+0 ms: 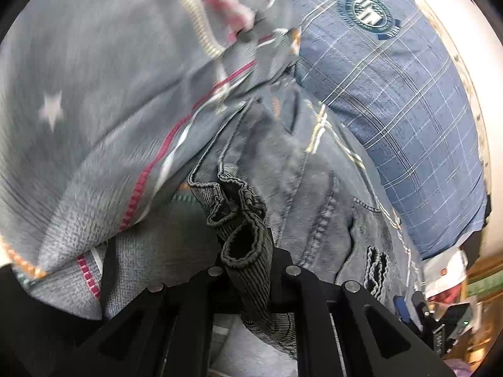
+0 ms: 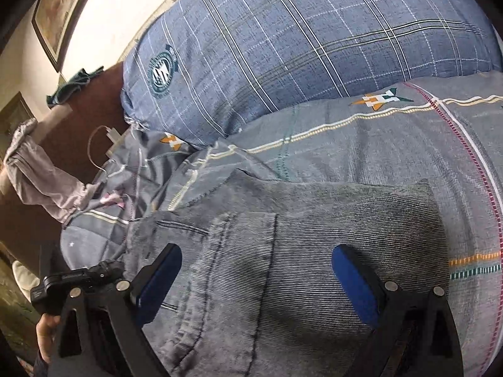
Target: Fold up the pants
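The grey denim pants (image 2: 283, 251) lie on the grey patterned bedcover (image 2: 377, 144). In the left wrist view my left gripper (image 1: 248, 267) is shut on a bunched hem of the pants (image 1: 242, 220) and holds it up above the rest of the pants (image 1: 314, 188). In the right wrist view my right gripper (image 2: 256, 279) is open, its blue pads (image 2: 355, 282) spread wide just above the flat denim, holding nothing.
A blue plaid pillow (image 2: 298, 47) lies at the head of the bed, also in the left wrist view (image 1: 393, 94). A brown headboard (image 2: 78, 119) with a charger cable (image 2: 94, 144) and a pale garment (image 2: 41, 176) is on the left. A framed picture (image 2: 59, 9) hangs on the wall.
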